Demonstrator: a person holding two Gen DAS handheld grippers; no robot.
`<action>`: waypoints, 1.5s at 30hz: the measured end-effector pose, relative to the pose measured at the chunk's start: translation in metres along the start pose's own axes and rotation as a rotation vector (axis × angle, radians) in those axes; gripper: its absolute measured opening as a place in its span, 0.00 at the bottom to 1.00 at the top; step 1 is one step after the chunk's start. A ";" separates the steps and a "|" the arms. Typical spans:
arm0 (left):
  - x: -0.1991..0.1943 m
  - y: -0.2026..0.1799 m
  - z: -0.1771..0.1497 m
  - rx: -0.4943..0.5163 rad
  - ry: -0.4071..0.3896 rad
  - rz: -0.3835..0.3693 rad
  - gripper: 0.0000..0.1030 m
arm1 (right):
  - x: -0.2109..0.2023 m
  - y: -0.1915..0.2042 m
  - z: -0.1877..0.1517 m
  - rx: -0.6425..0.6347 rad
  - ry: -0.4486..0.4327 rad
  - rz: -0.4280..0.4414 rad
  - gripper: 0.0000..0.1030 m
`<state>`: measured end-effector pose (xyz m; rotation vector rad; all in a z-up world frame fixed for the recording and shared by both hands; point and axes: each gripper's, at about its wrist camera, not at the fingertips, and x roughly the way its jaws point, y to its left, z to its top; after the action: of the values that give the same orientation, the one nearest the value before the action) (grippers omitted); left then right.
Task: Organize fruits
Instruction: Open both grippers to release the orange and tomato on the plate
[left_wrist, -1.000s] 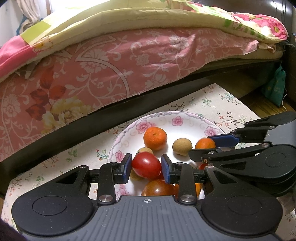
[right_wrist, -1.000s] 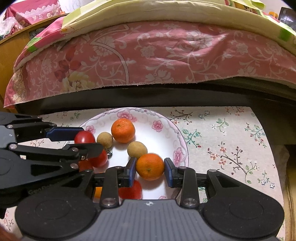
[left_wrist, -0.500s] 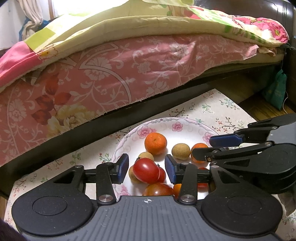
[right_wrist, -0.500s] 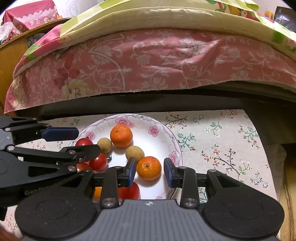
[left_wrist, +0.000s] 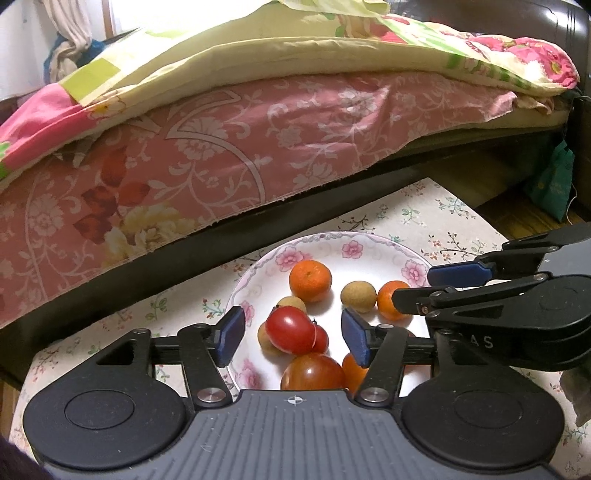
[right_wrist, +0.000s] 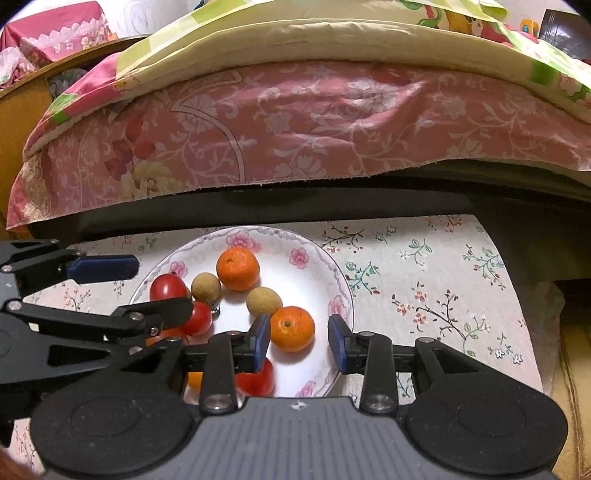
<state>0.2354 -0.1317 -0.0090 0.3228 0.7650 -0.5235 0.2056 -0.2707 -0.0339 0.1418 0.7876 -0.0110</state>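
A white floral plate (left_wrist: 332, 236) (right_wrist: 343, 291) holds several fruits: oranges, brown longans and red tomatoes. In the left wrist view my left gripper (left_wrist: 293, 338) is open just above the plate's near side. A red tomato (left_wrist: 290, 329) lies between its blue pads with a gap on each side. My right gripper (right_wrist: 300, 341) is also open. An orange (right_wrist: 292, 328) rests on the plate between its pads. Another orange (left_wrist: 310, 280) (right_wrist: 237, 268) sits toward the plate's far side. Each gripper shows in the other's view, at the plate's edge.
The plate stands on a floral cloth (right_wrist: 424, 280) covering a low table. A bed with a pink flowered sheet (left_wrist: 258, 147) and a quilt runs close behind. A green bag (left_wrist: 550, 192) hangs at the far right.
Both grippers have opened and drawn back a little. The left let go of the red tomato, the right let go of the orange, and both fruits now lie on the plate.
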 end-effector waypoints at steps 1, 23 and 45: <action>-0.001 0.000 -0.001 -0.002 0.001 0.004 0.68 | -0.002 0.000 0.000 -0.001 0.001 -0.002 0.34; -0.023 -0.001 -0.015 -0.053 -0.020 0.098 0.89 | -0.026 0.005 -0.008 0.001 0.010 -0.028 0.40; -0.044 -0.009 -0.028 -0.056 -0.034 0.211 1.00 | -0.048 0.008 -0.023 0.010 0.014 -0.036 0.40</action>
<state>0.1878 -0.1112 0.0030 0.3374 0.7025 -0.3080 0.1563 -0.2616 -0.0149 0.1375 0.8043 -0.0481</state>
